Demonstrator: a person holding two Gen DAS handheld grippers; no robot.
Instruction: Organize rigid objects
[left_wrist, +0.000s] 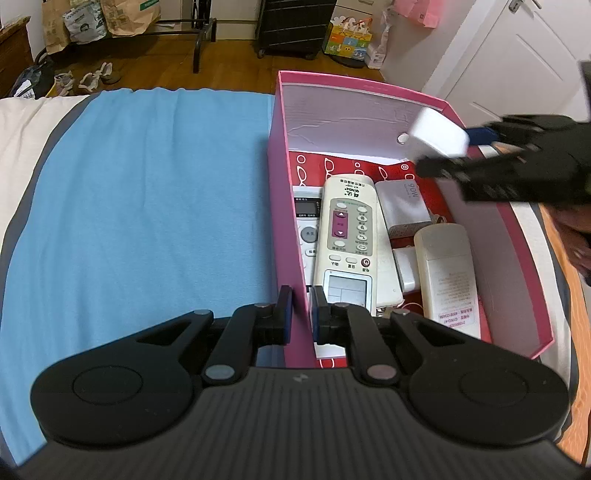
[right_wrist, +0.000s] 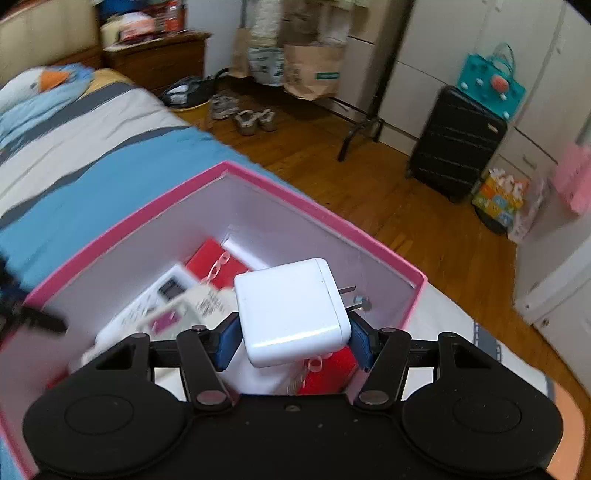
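White charger in right tool, "90W" adapter inside pink box

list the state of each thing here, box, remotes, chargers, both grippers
pink box: open, no lid on, sits on the bed
left gripper: shut on the box's near wall
right gripper: shut on the white charger, above the box
white charger: held, prongs out
big remote: face up in the box
cream remote: face down in the box
grey 90W charger: lying in the box

Pink box, white charger
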